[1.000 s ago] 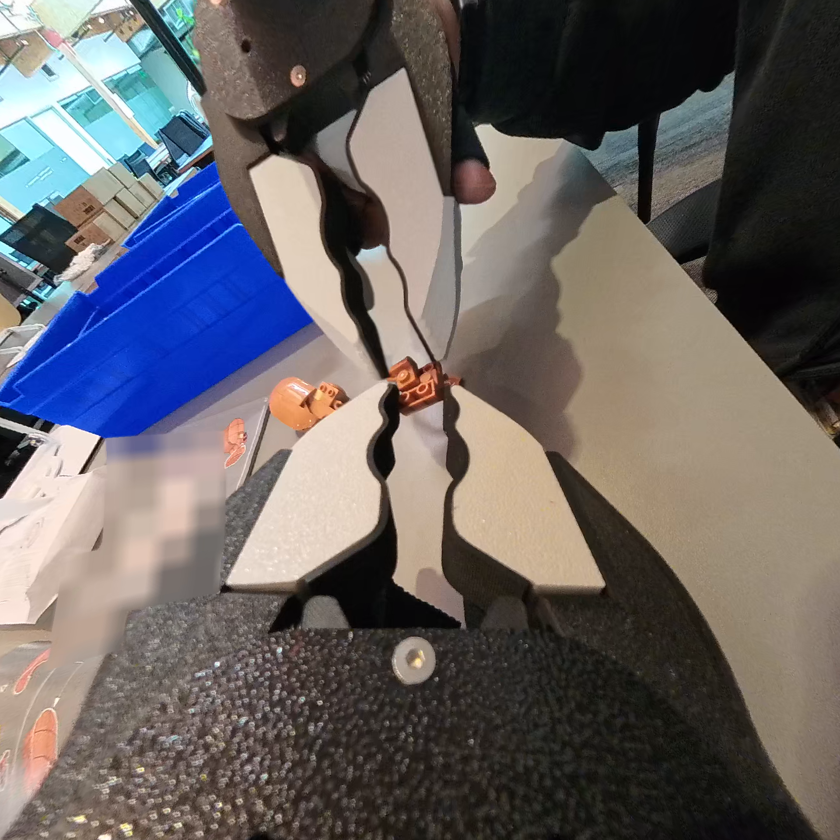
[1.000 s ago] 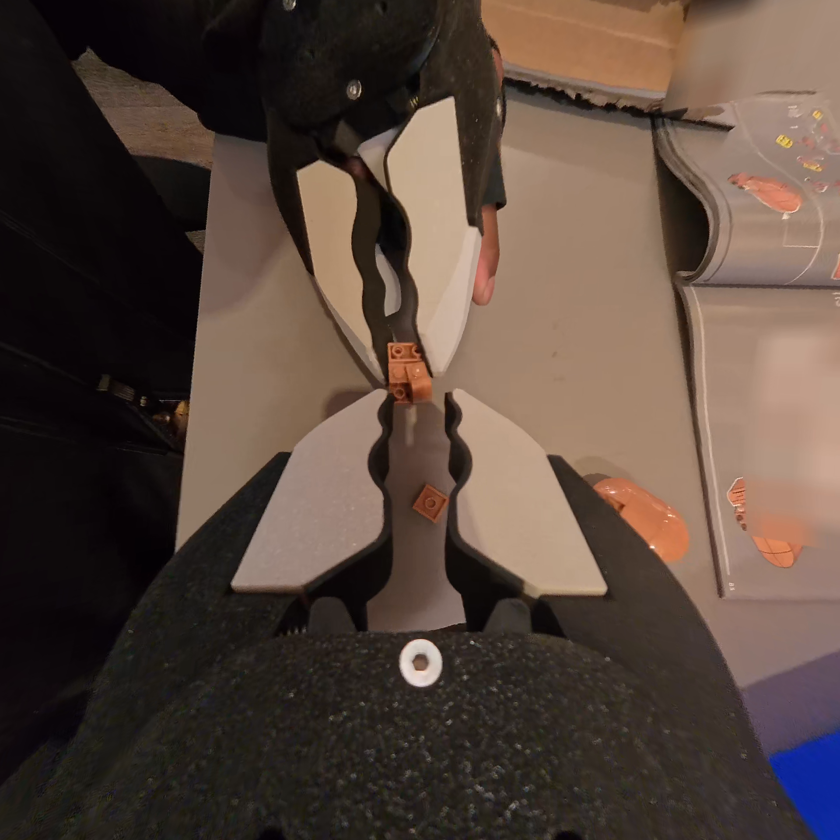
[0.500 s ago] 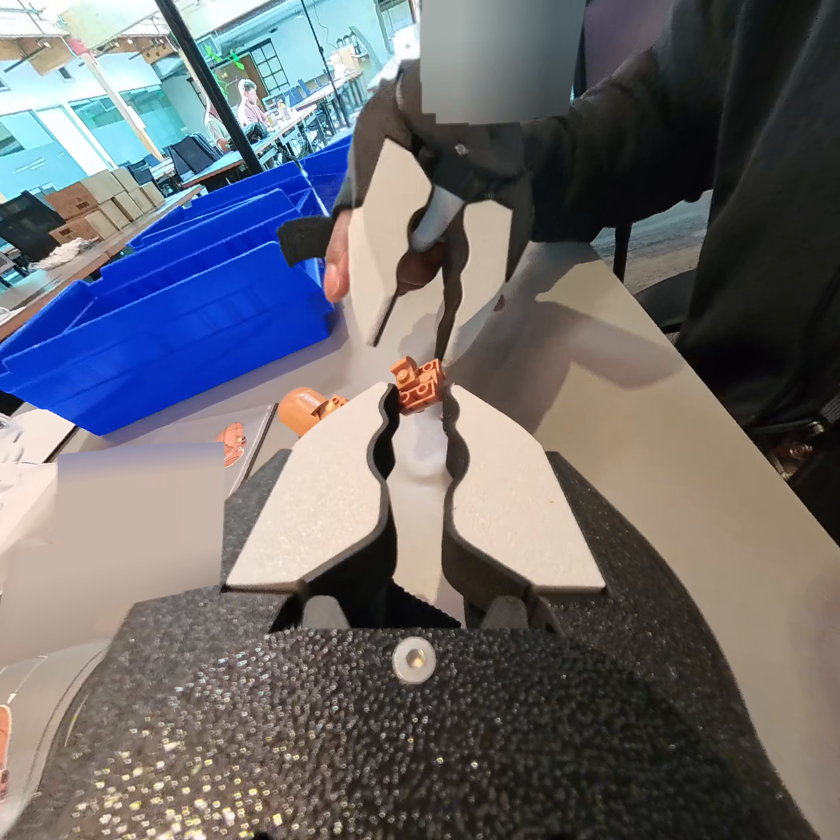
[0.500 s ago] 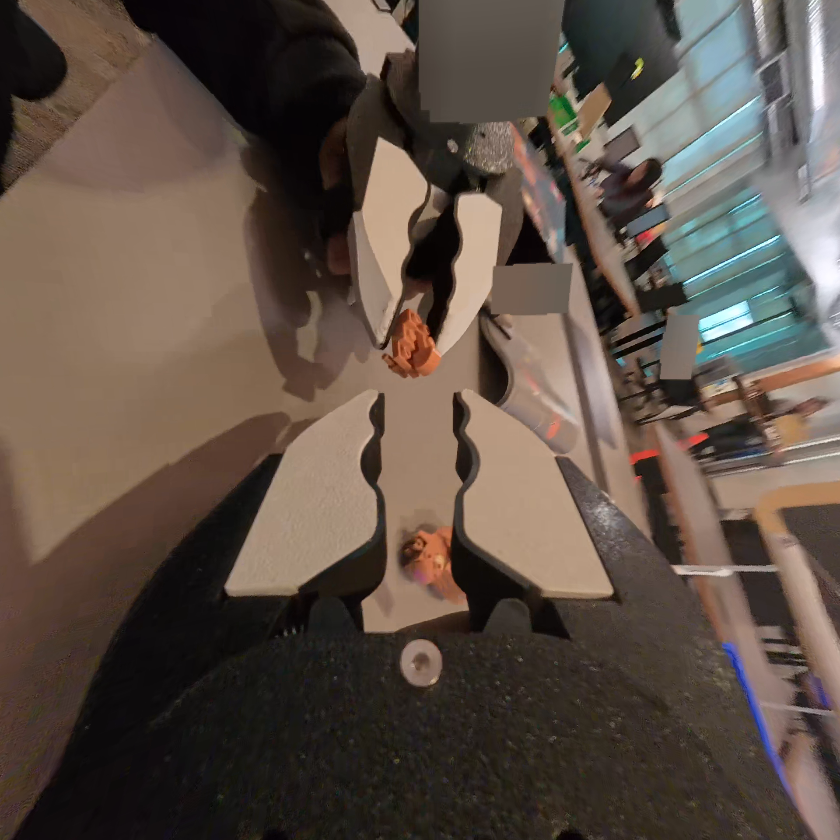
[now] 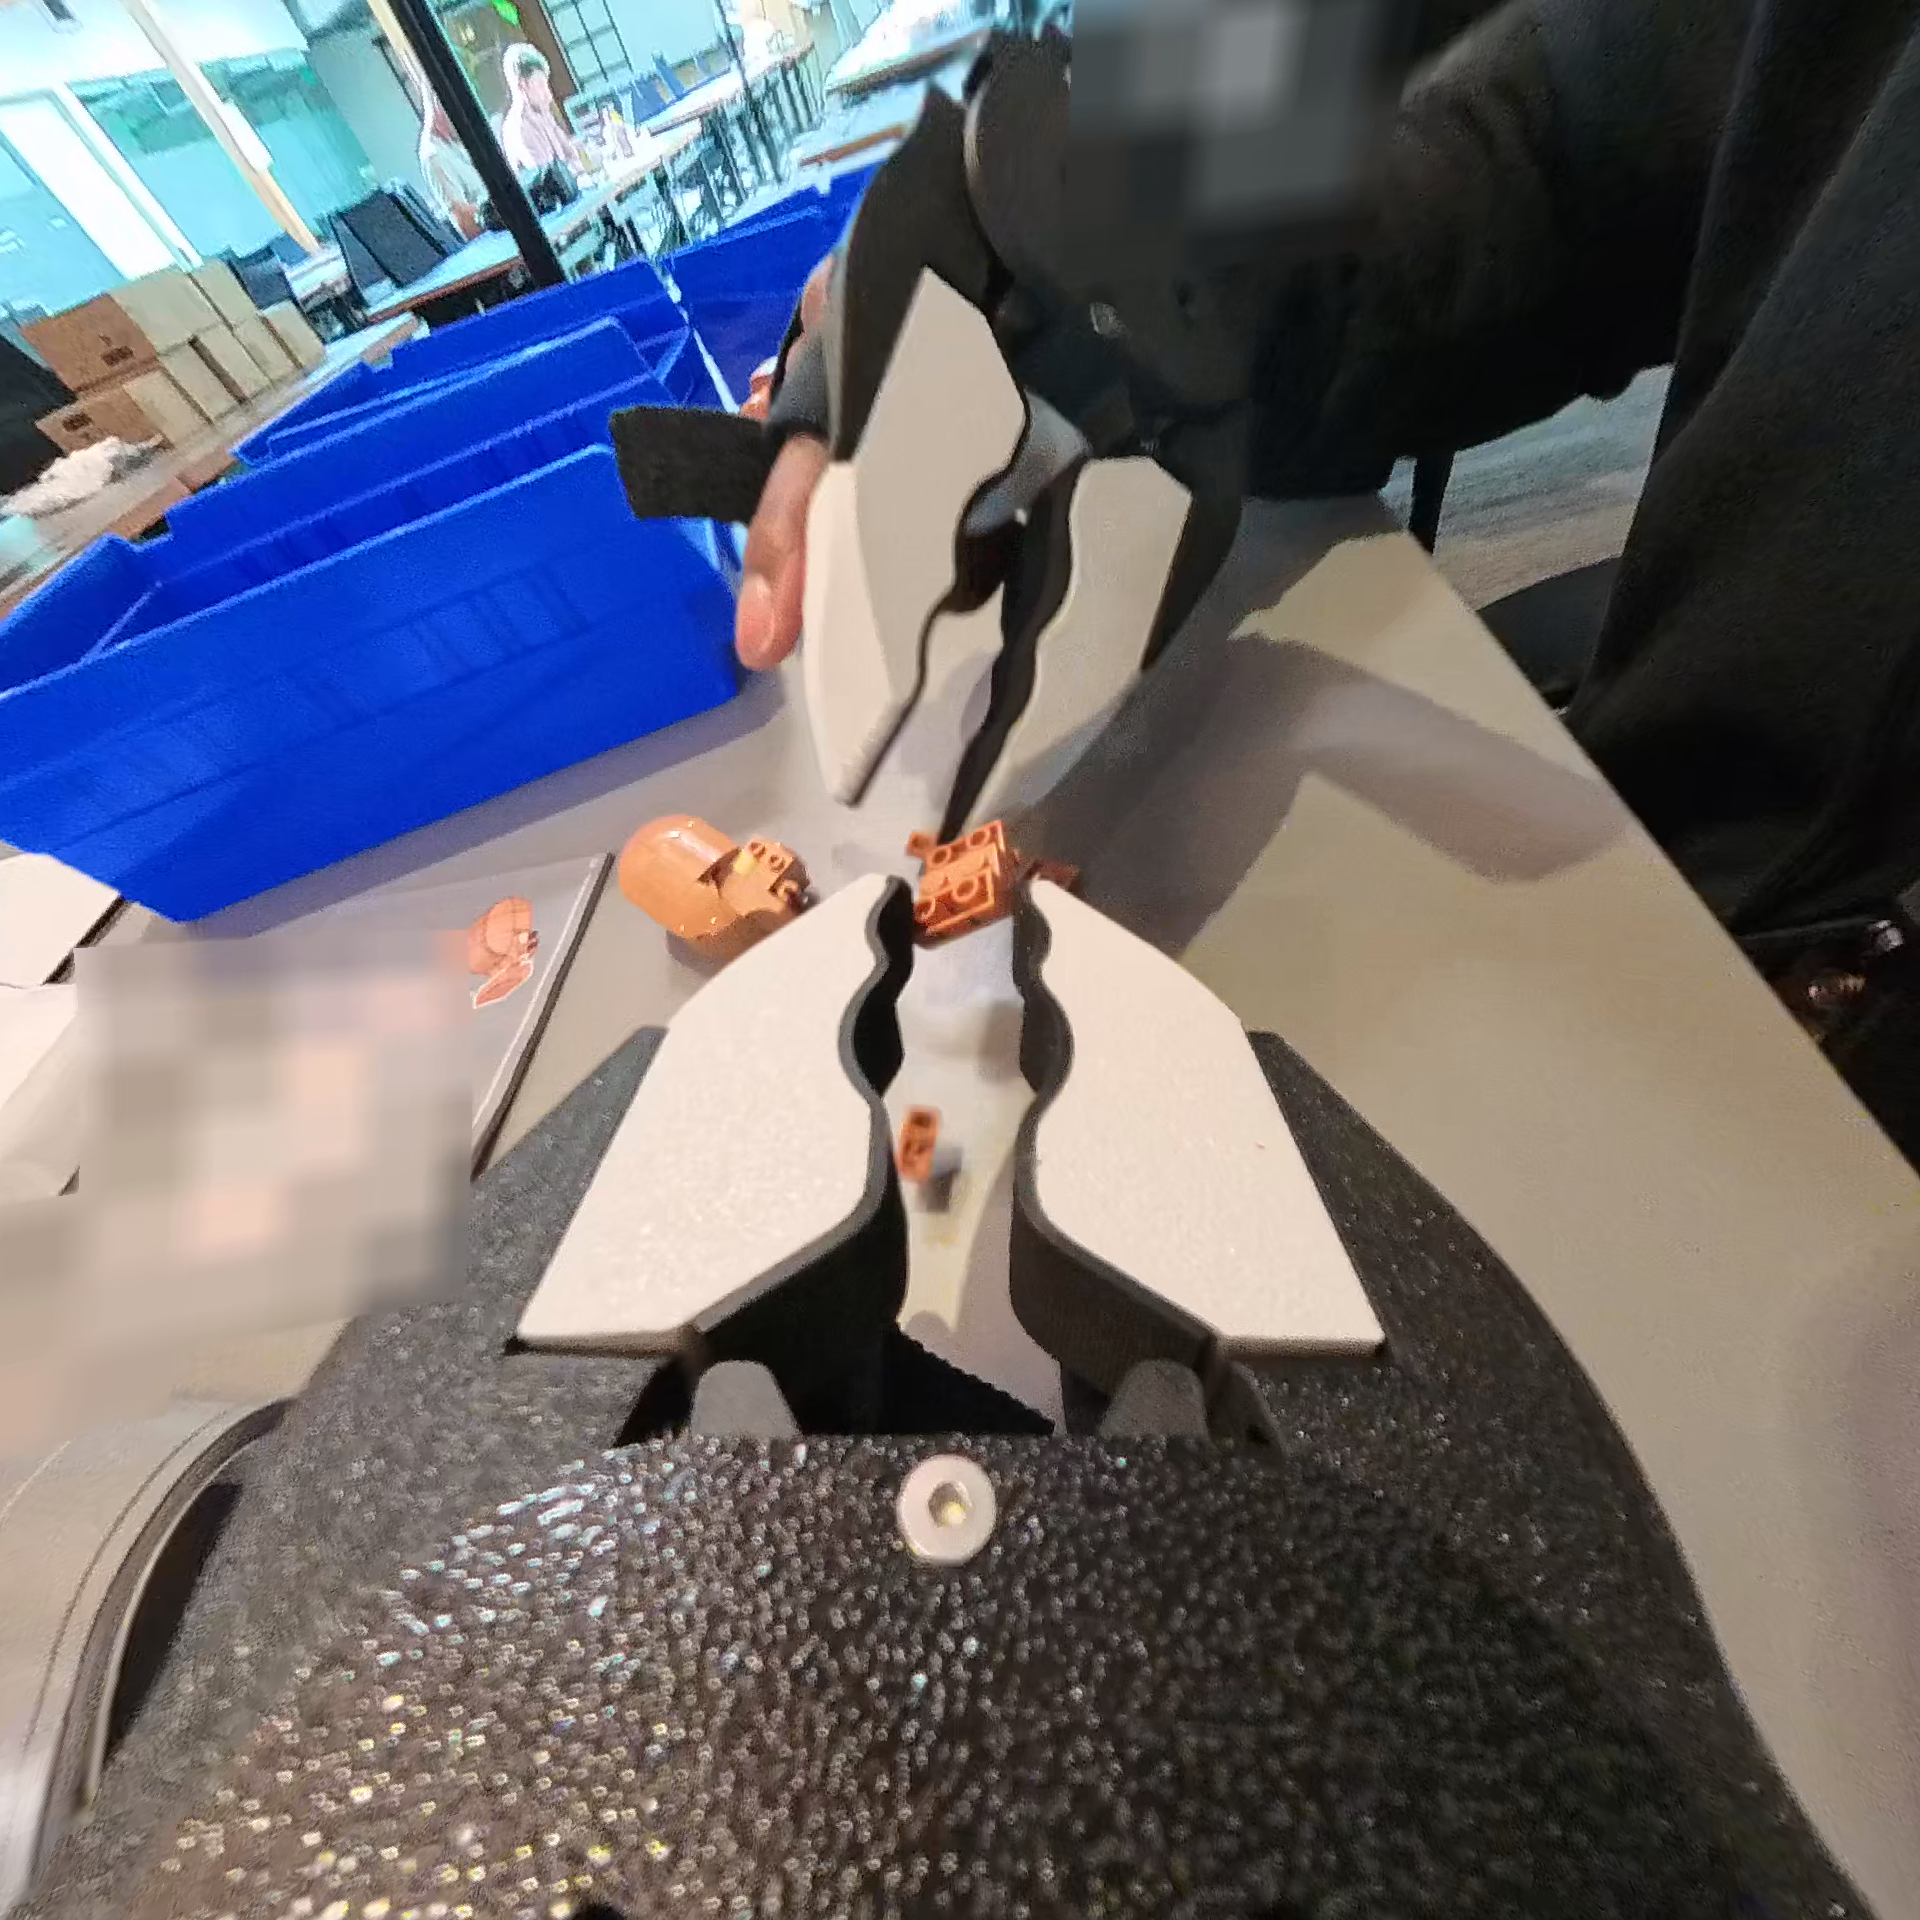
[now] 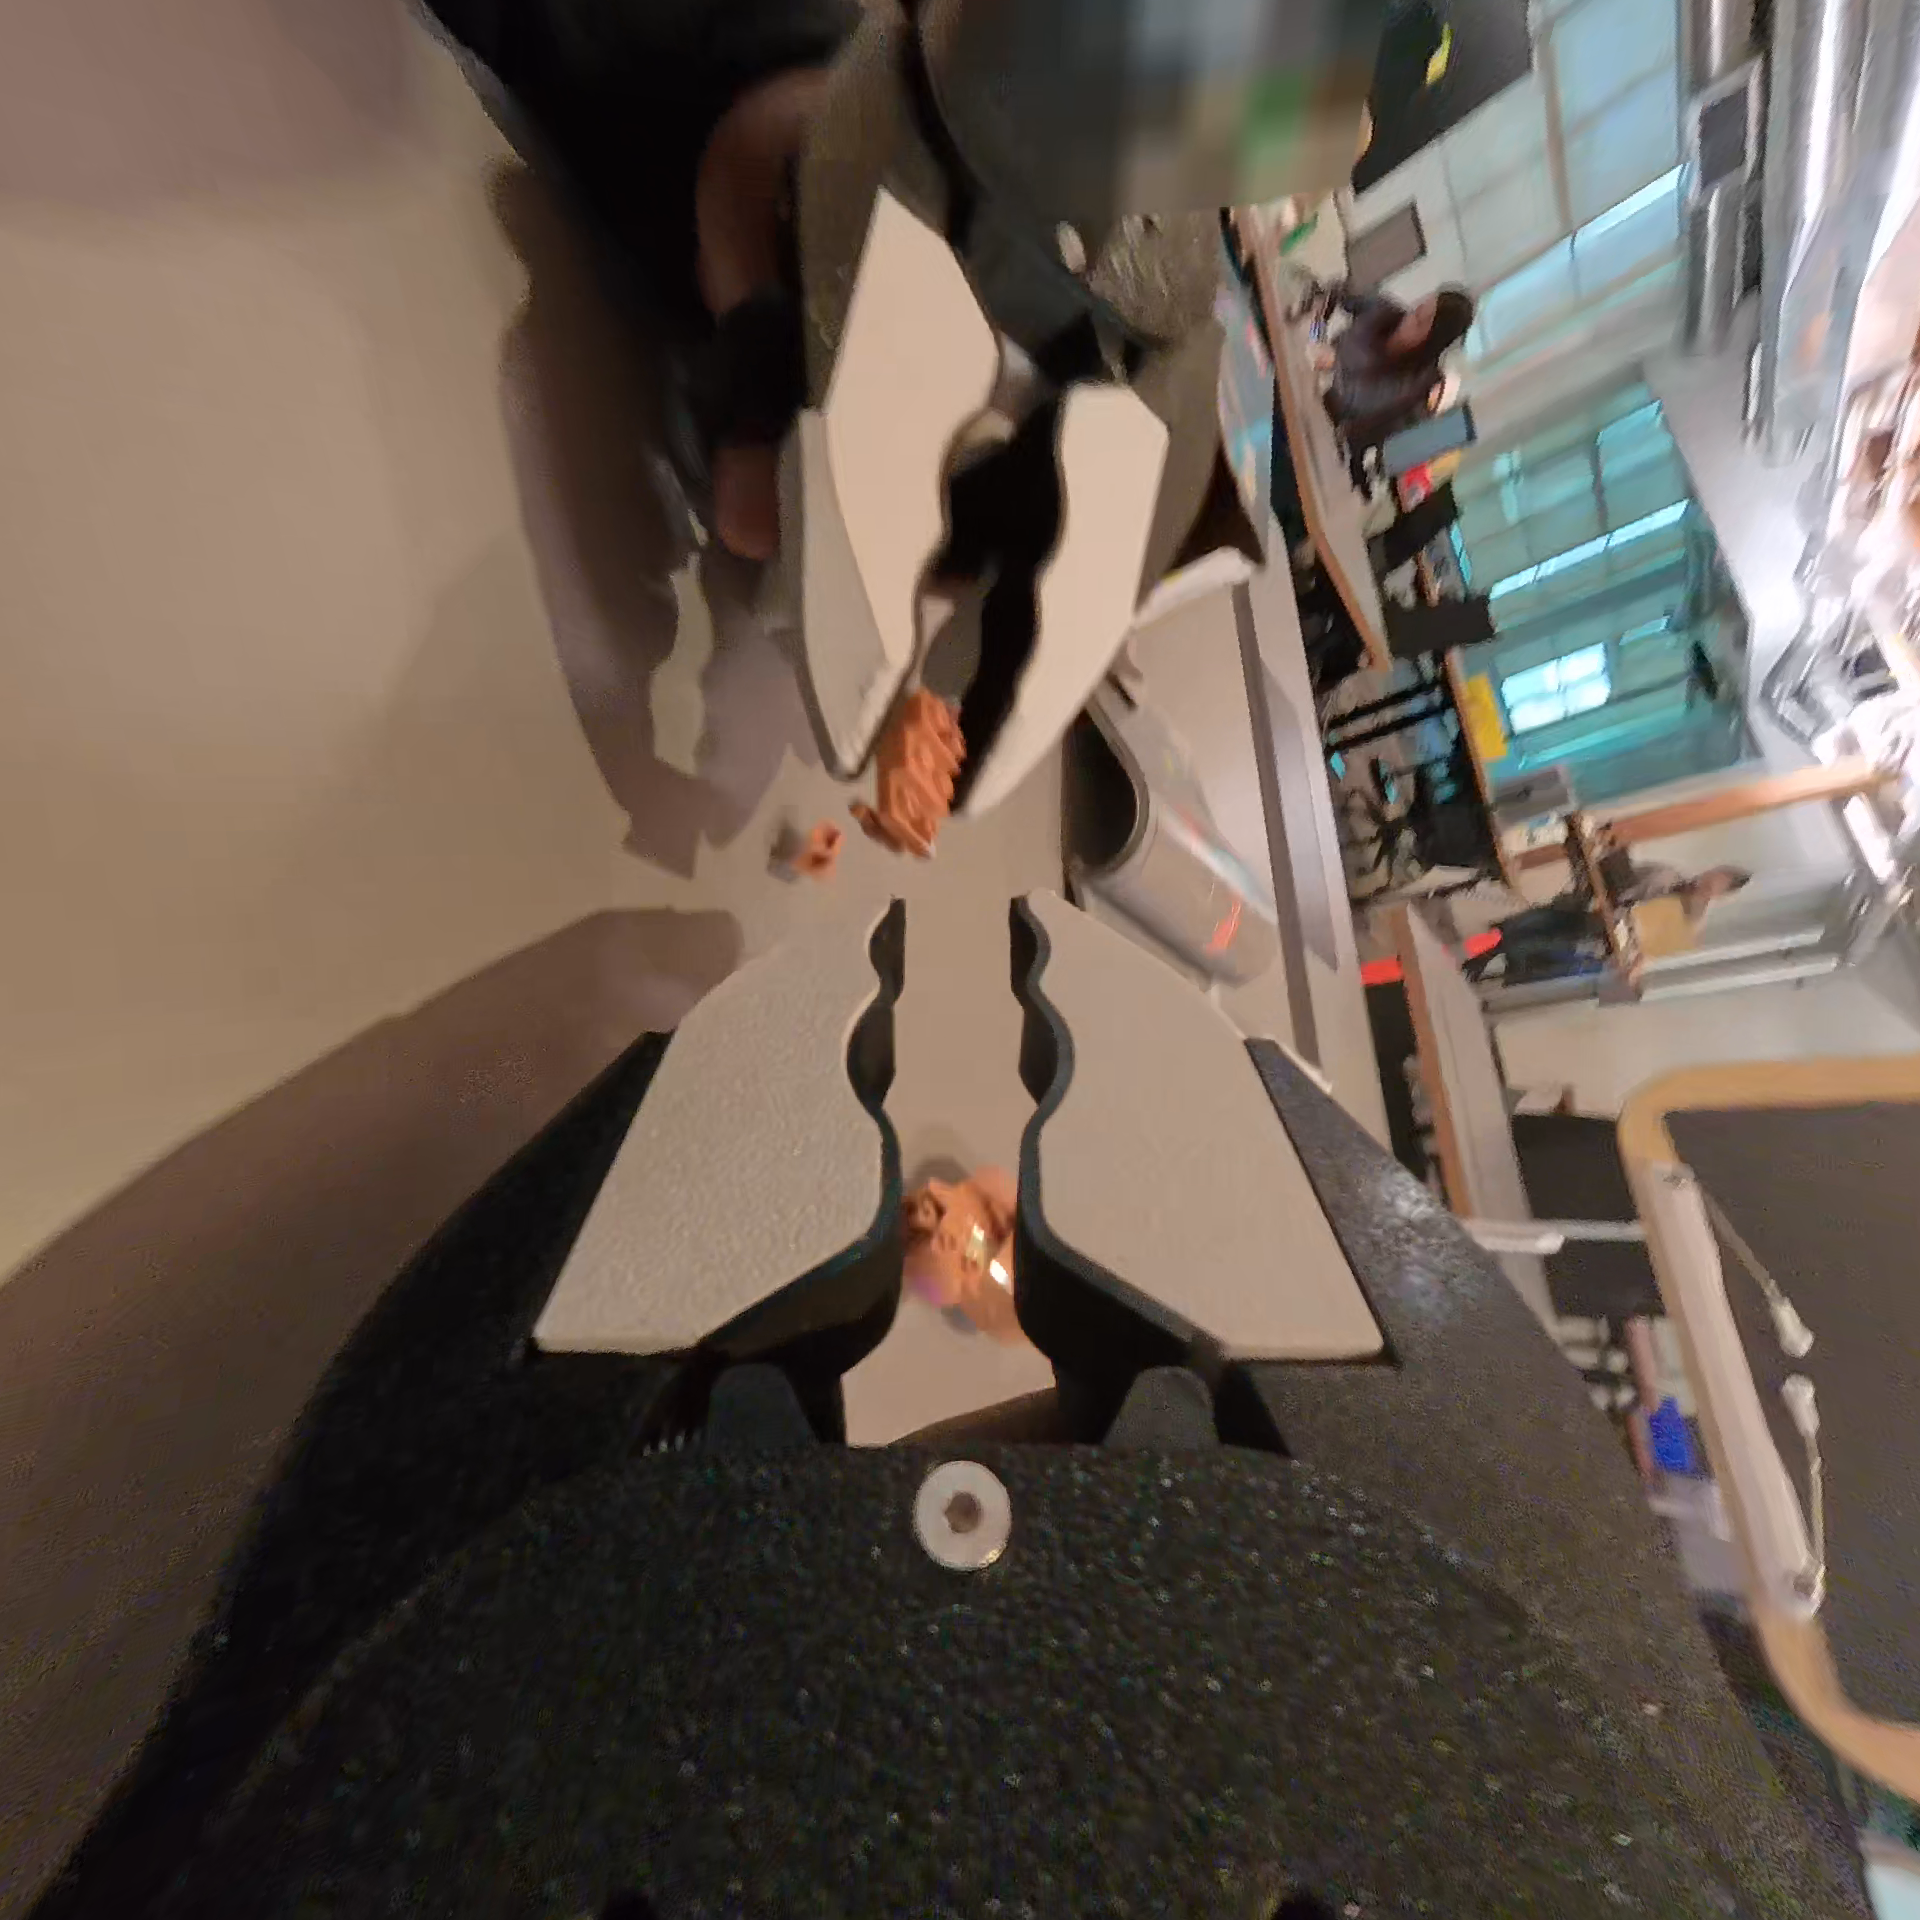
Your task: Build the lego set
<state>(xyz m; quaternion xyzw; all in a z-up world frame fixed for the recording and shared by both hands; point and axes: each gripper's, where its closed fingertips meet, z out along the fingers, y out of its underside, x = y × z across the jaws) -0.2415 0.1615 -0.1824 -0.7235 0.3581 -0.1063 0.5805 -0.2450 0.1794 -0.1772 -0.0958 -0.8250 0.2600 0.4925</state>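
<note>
Gripping orange brick cluster: left gripper; right gripper jaws parted, empty.

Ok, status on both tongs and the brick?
Left tongs shut on brick cluster. Right tongs open, empty, held off. Loose piece on the table below; nothing in the way.

table: grey top, matte
bins: blue, in rows on the table's far side
boxes: cardboard, stacked at far left
post: black, slanted, behind the bins
windows: big glazed panes, teal daylight
desks: long rows across an open hall, people seated
chair: dark, at the table's edge
</note>
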